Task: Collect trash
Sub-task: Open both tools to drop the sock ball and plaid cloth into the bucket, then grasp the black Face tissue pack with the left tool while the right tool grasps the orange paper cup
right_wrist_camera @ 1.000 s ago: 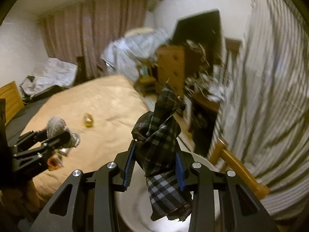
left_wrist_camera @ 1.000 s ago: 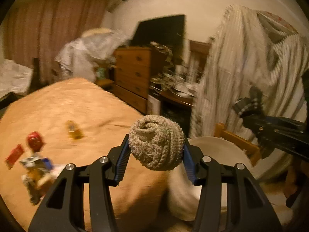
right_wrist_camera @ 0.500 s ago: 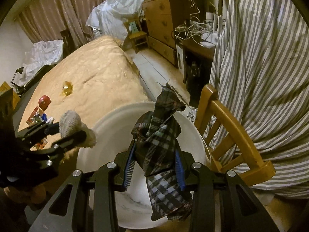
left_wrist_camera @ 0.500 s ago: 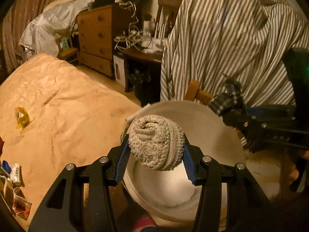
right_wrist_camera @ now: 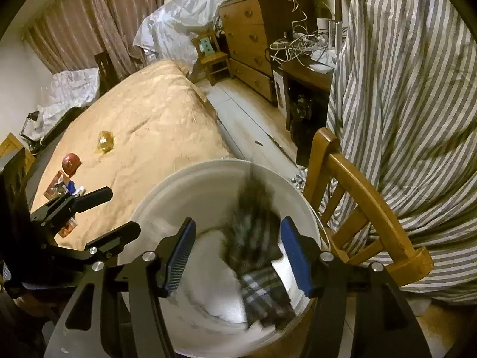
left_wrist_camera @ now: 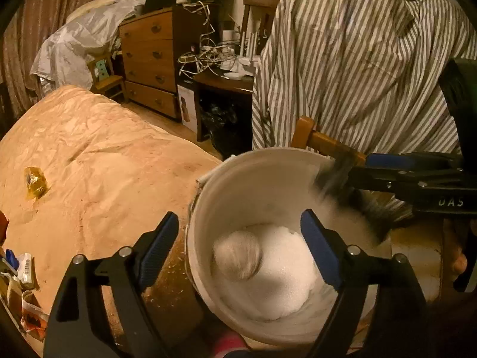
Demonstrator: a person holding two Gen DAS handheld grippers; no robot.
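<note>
Both claws hang over a white bucket (left_wrist_camera: 238, 176) that stands beside the bed (left_wrist_camera: 98, 161) and in front of a wooden chair (right_wrist_camera: 366, 205). Left claw (left_wrist_camera: 240, 240): its jaws are opening, blue pads spread apart, nothing pressed between them; a rolled knitted ball (left_wrist_camera: 237, 259), motion-blurred, lies below and between the pads, inside the bucket, against the white filling (left_wrist_camera: 283, 271) at the bottom. Right claw (right_wrist_camera: 238, 258): its jaws are likewise opening, and the pads stand clear of a dark plaid cloth (right_wrist_camera: 256, 256), which is blurred and sits between them, its lower end down within the bucket near the right-hand wall. In the left wrist view the right claw enters from the right edge, level with the bucket's far rim, with the blurred cloth at its tips. In the right wrist view the left claw shows at the left, over the bucket's near-left rim. On the bed, well apart from both claws, lie a crumpled yellow wrapper (right_wrist_camera: 105, 141), a red round object (right_wrist_camera: 71, 161) and a cluster of small packets (left_wrist_camera: 21, 283) near the bed's edge. A striped sheet (right_wrist_camera: 411, 95) drapes behind the chair; a wooden chest of drawers (left_wrist_camera: 149, 59) stands further back.
</note>
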